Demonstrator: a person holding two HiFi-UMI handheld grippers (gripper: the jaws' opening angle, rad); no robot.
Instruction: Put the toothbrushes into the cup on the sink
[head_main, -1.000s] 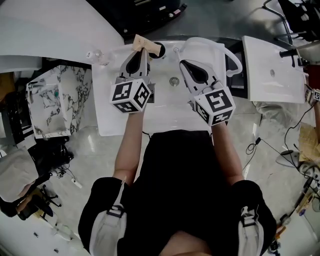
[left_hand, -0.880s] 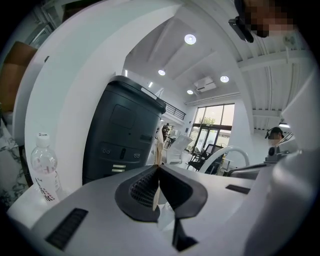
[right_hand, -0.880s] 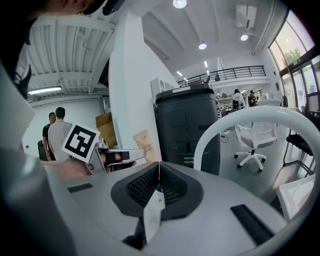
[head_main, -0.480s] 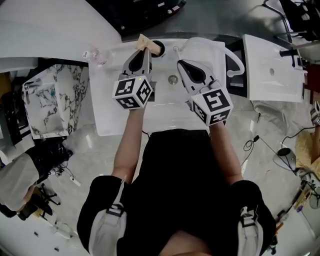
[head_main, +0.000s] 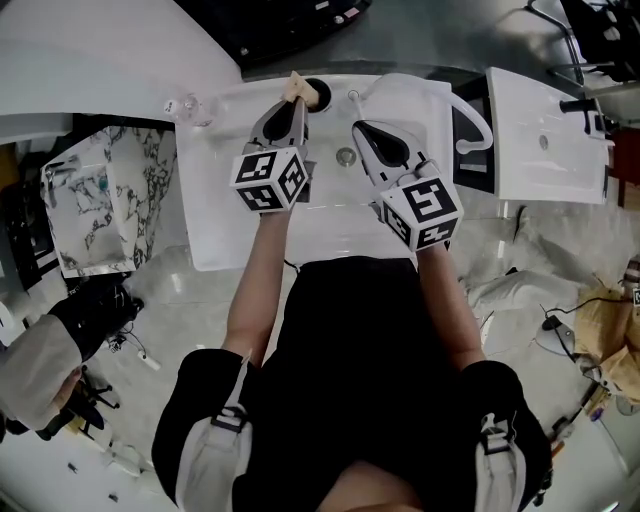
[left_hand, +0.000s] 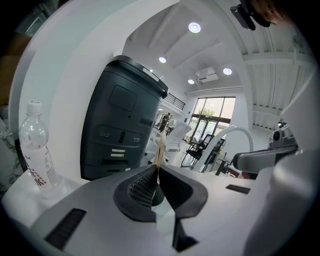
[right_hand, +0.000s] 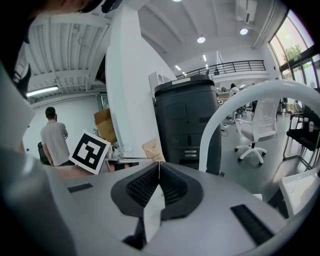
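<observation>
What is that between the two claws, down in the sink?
The round metal drain. The head view shows it between the left claw and the right claw.

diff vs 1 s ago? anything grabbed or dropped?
The left gripper edged forward and to the right, bringing its beige toothbrush packet closer to the cup. Nothing was taken hold of or let go. The right gripper drifted slightly left, its fingers together with nothing visible between them. The sink and the cup stayed put.
</observation>
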